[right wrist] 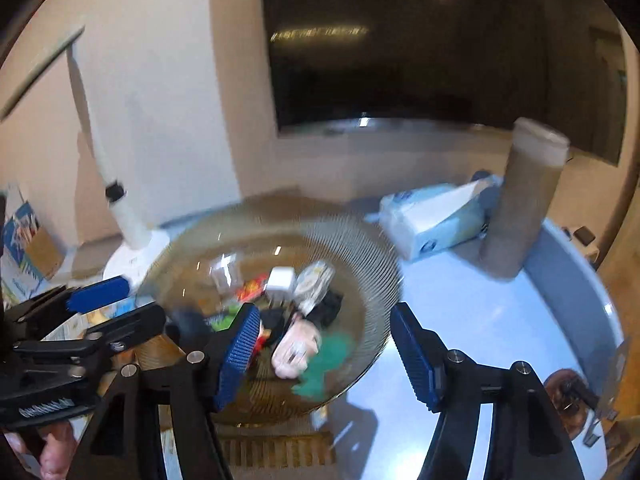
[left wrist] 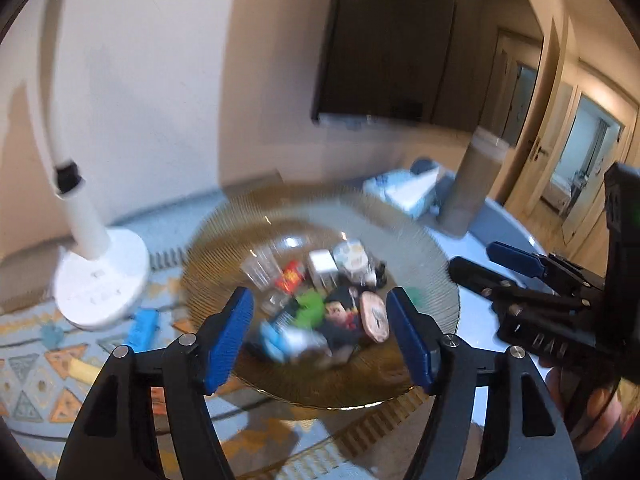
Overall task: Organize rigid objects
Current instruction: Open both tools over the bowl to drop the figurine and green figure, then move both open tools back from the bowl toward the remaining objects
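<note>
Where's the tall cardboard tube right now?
The cardboard tube stands upright at the far right of the blue table, just right of the tissue pack and behind the ribbed glass bowl; the left wrist view shows the same.

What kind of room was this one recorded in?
Most likely a home living or dining room: a dark flat screen on the wall, a desk lamp and tissue pack on the table, interior doors behind. A ribbed glass bowl holds small items.

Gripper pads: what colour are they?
Blue, ribbed pads on black fingers; clearest in the left wrist view.
</note>
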The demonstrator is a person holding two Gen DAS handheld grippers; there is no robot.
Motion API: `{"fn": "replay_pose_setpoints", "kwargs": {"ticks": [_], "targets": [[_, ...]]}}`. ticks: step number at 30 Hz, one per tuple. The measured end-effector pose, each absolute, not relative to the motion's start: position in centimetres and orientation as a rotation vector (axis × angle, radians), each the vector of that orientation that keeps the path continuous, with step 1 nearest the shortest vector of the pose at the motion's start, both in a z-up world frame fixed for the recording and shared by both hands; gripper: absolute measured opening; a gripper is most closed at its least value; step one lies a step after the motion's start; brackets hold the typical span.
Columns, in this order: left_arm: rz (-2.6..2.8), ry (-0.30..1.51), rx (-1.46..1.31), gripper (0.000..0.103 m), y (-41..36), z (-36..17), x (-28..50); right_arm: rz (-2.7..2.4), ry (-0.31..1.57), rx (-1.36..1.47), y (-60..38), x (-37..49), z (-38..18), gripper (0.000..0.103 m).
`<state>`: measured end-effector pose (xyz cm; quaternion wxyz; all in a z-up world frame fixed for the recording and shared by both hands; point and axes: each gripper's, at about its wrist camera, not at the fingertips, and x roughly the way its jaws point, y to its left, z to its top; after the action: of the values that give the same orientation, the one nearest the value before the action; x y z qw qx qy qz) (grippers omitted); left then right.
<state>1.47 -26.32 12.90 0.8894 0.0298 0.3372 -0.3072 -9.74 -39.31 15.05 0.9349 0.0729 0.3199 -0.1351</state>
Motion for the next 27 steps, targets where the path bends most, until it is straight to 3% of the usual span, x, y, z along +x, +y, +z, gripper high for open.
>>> {"fn": "replay_pose_setpoints", "kwargs": {"ticks": [5,12,16,20,27], "targets": [[-0.589,0.620,-0.014,0.075,-20.8,16.1,-0.3,-0.263,0.613,0.221,-39.7,-12.3,16.5,0.077],[-0.502,0.563,-0.079,0.076,-13.1,18.7,-4.1,-0.176,0.610,0.244,-35.4,-14.4,17.5,0.078],[-0.454,0.514,-0.080,0.076,-8.8,18.8,-7.5,-0.102,0.614,0.219,-30.9,-15.1,17.0,0.088],[-0.358,0.531,-0.061,0.089,-5.1,16.1,-9.7,-0.017,0.674,0.164,-25.6,-15.0,13.7,0.088],[-0.160,0.675,0.053,0.089,-1.8,7.4,-9.0,0.011,0.793,0.104,-20.9,-14.2,6.4,0.088]]}}
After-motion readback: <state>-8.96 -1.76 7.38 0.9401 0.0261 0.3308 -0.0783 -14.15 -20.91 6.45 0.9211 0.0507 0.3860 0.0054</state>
